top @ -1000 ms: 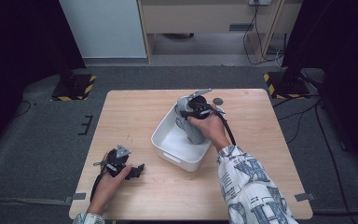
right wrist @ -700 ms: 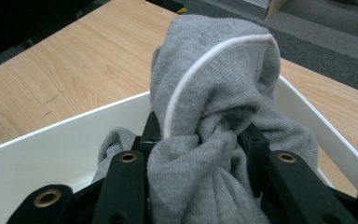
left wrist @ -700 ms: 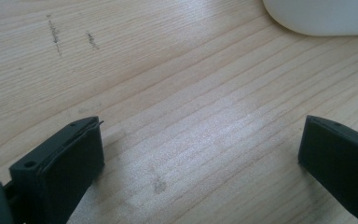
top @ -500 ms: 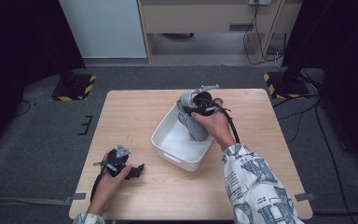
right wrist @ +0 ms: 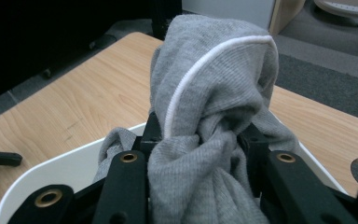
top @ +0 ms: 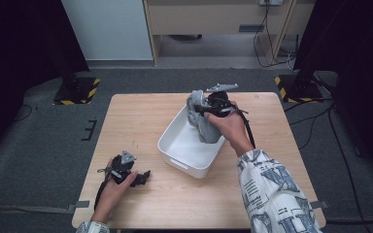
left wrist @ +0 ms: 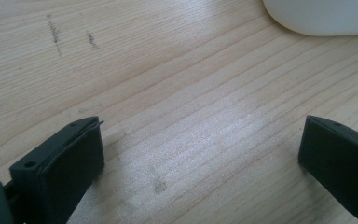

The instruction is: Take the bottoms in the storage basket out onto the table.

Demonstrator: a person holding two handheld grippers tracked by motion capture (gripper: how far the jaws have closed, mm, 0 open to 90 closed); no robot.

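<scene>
Left side of the wooden table (top: 141, 121): the left gripper (top: 138, 178) rests near the front-left corner, held in the person's left hand (top: 111, 187), its cable trailing back toward the table edge. In the left gripper view its two black jaws stand wide apart over bare wood grain, nothing between them; a rounded white corner of the tub (left wrist: 321, 18) sits at the top of that view, apart from the jaws. A few faint dark scuffs (left wrist: 56, 35) mark the wood ahead of them. Centre: the white plastic tub (top: 177, 145) lies skewed on the table, one long side toward the left gripper, interior pale and bare where visible. Right of centre: the right gripper (top: 201, 109), in the person's right hand (top: 230, 128), is over the far end of the tub, grey plate on top. Its jaws are partly closed and clamped on a bunched grey cloth (top: 201, 121); in the right gripper view the cloth (right wrist: 214, 93), a knit fabric with a white stitched edge, bulges above the jaws and hangs down between them. The lower end of the cloth hangs into the tub; whether it touches the tub floor I cannot tell. Patterned sleeve (top: 267, 189) enters from the lower right.
</scene>
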